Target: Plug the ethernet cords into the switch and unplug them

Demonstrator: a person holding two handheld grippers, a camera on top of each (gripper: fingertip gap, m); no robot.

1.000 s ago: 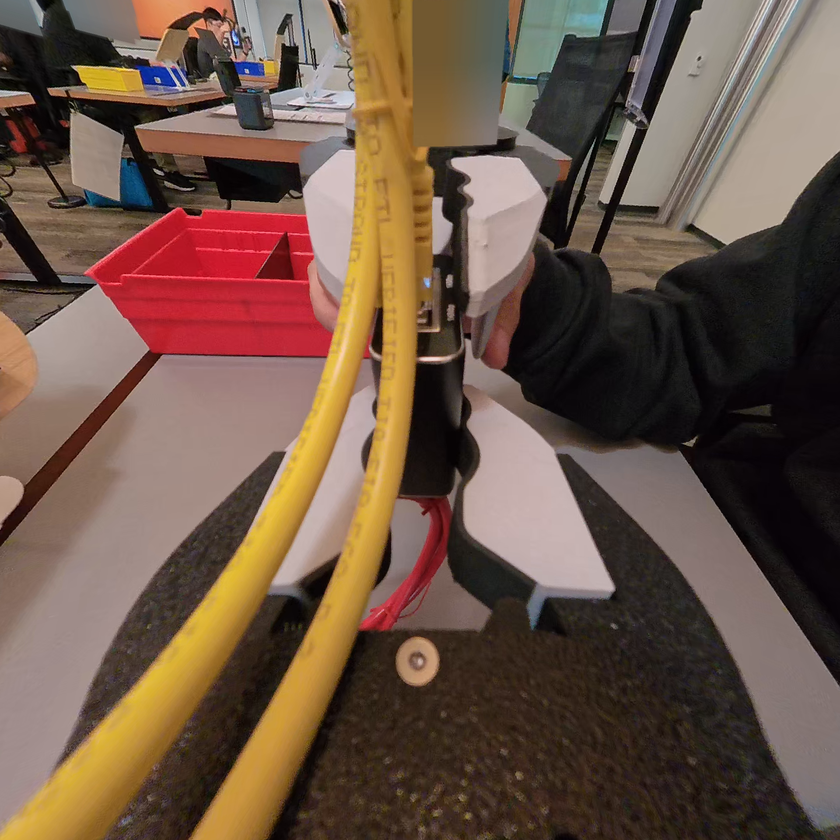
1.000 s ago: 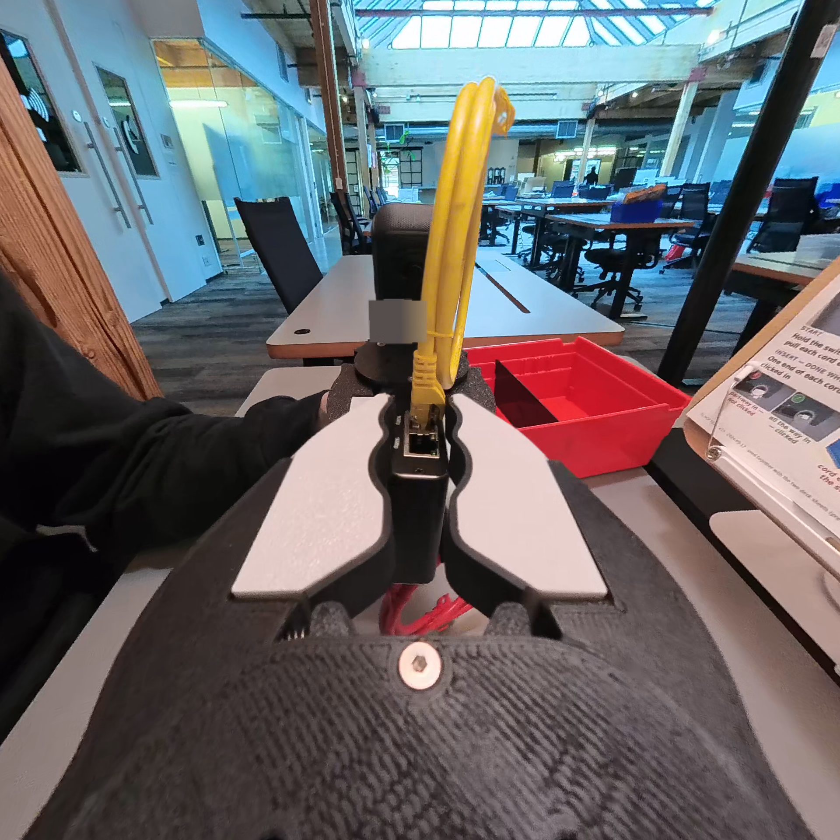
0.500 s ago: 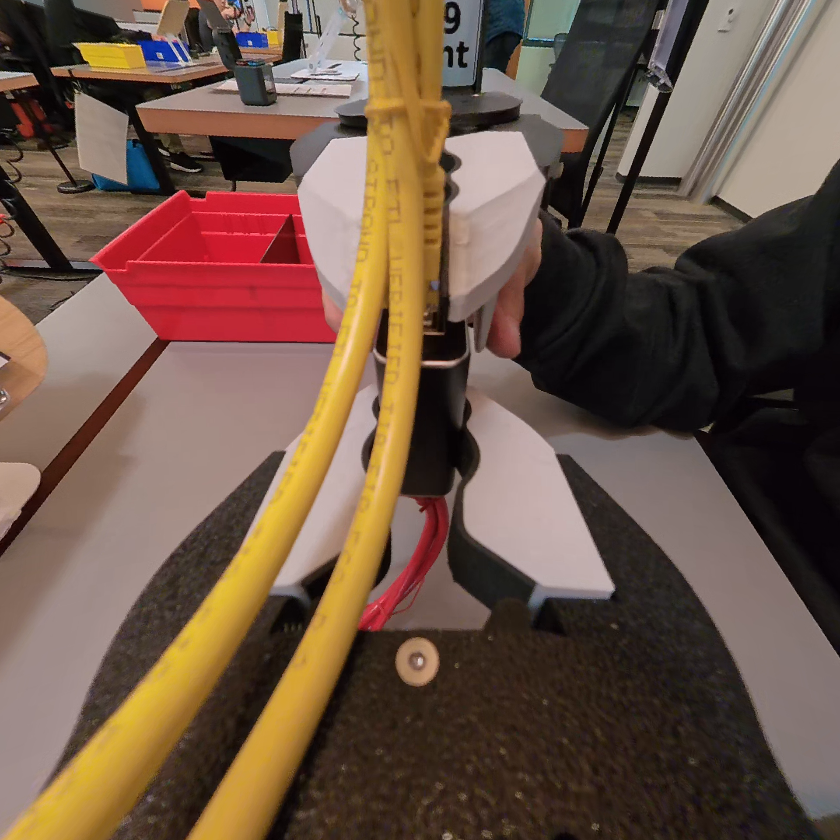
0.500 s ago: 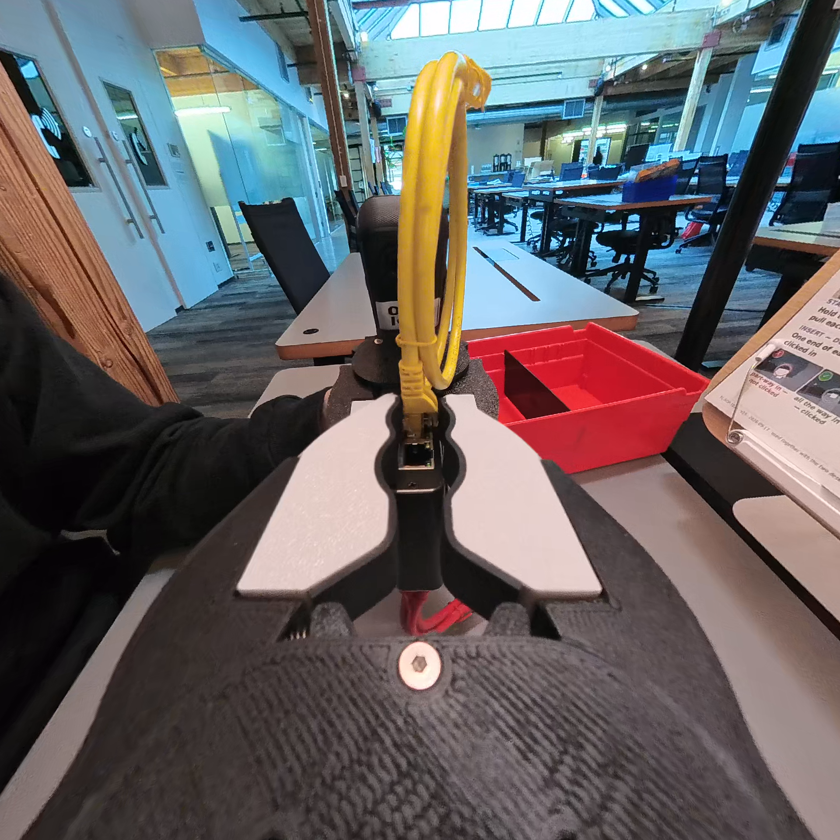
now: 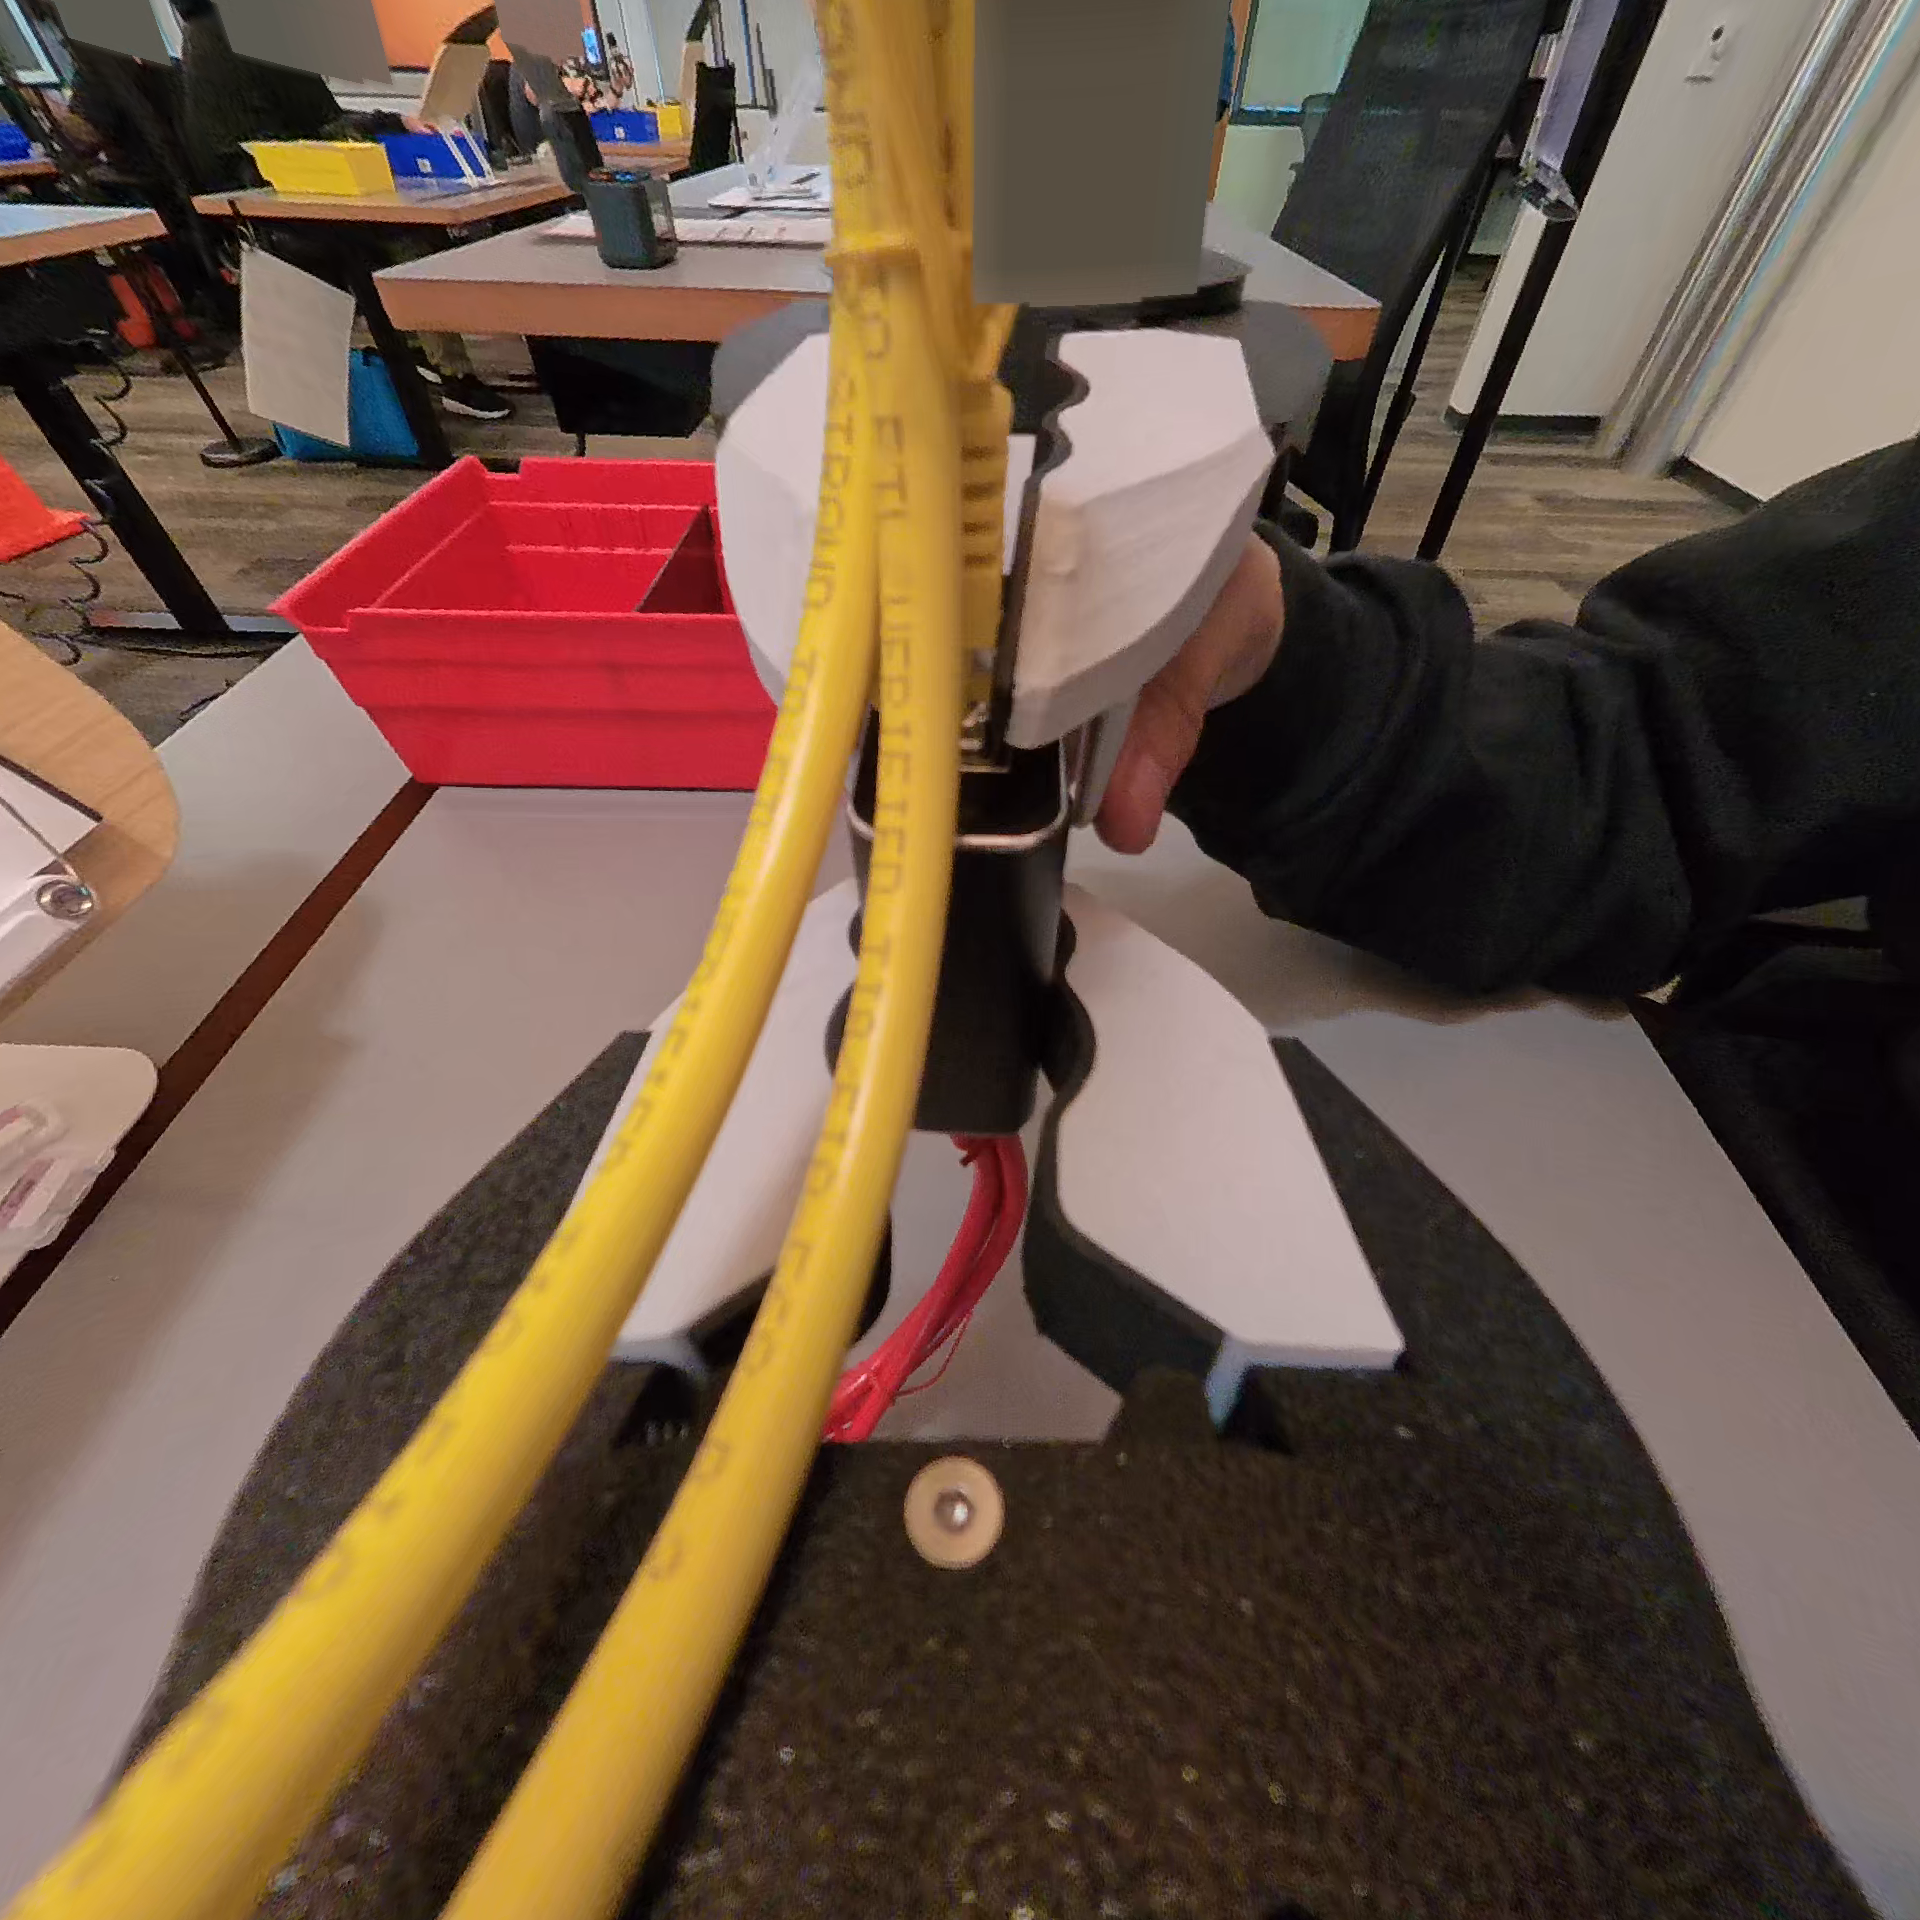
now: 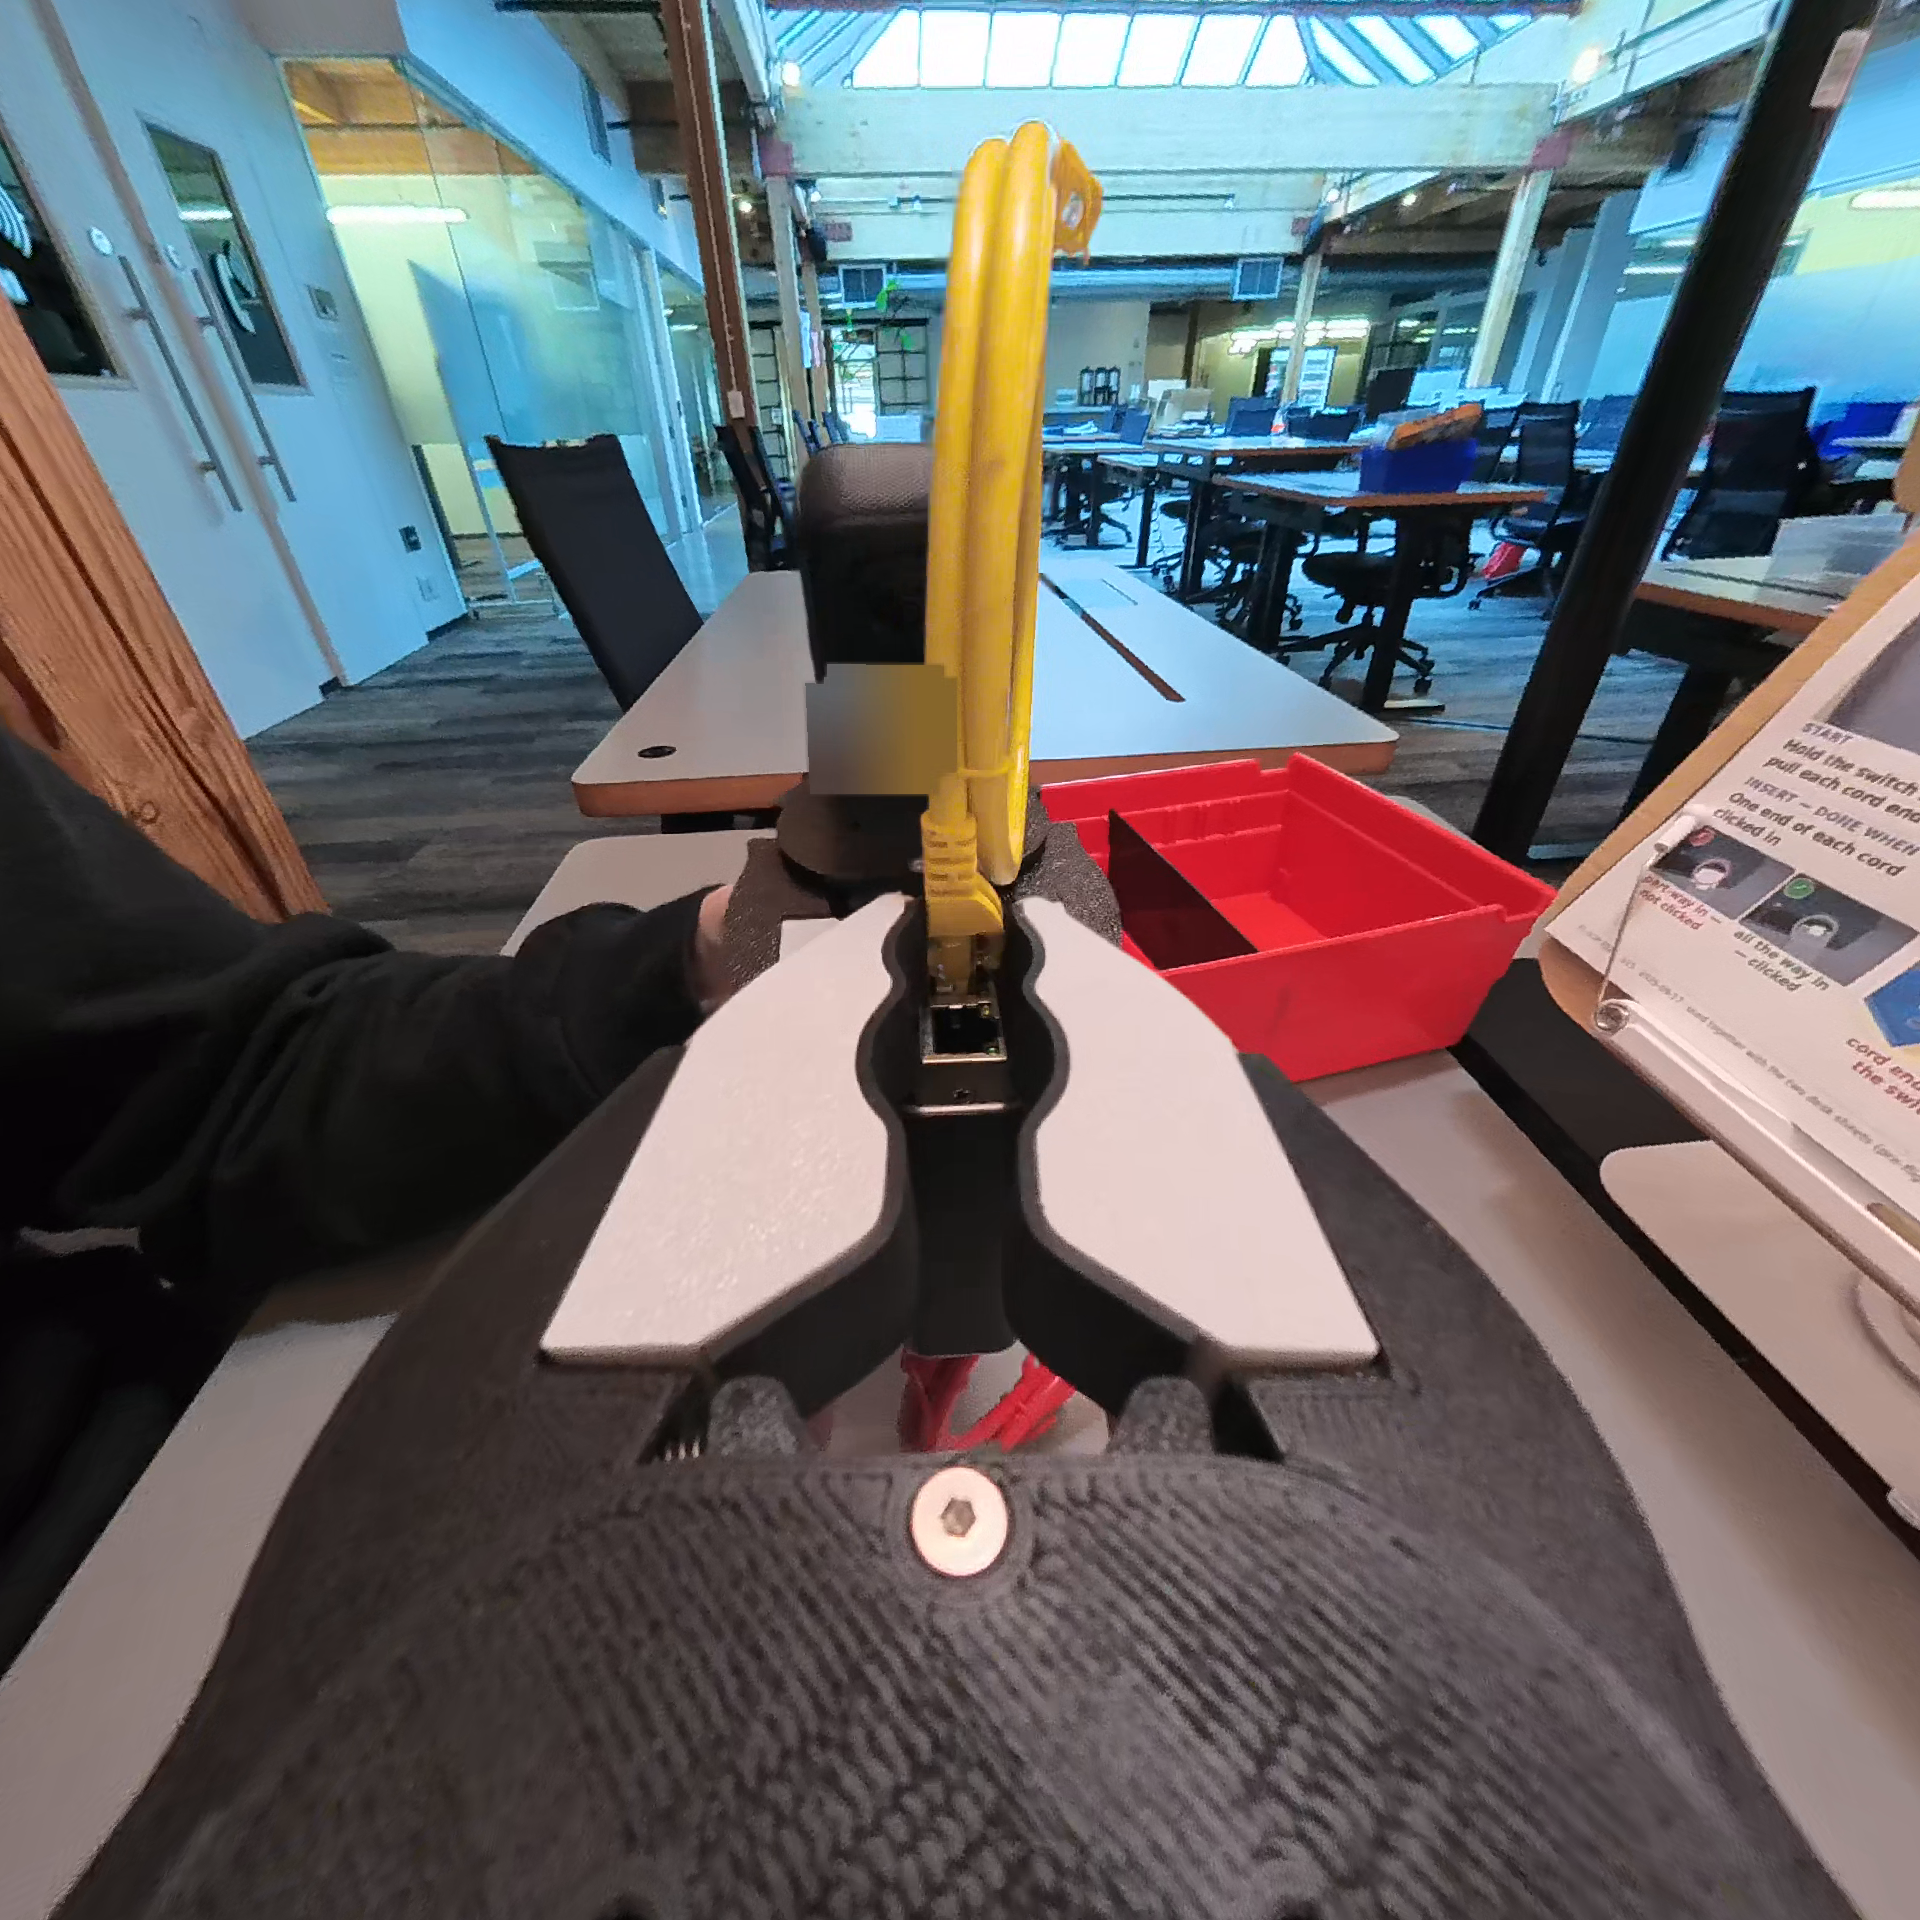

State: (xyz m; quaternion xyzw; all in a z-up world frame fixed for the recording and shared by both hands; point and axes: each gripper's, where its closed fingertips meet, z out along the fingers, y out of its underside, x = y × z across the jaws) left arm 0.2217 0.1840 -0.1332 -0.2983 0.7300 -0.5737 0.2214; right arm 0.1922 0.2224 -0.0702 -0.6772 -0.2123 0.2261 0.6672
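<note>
Gripping black switch (image 6: 956, 1195): both tools; yellow cord (image 6: 982, 499) plug at port.

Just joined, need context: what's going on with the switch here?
Two hand-held grippers face each other. The left gripper and right gripper both clamp the black switch from opposite ends. A looped yellow cord has its plug at one port; seating unclear. The port beside it is empty.

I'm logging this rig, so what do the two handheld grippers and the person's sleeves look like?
Both the left gripper and the right gripper have flat pale grey fingers with wavy black inner pads, black textured bodies, a round silver screw and red wires. Sleeves are black.
</note>
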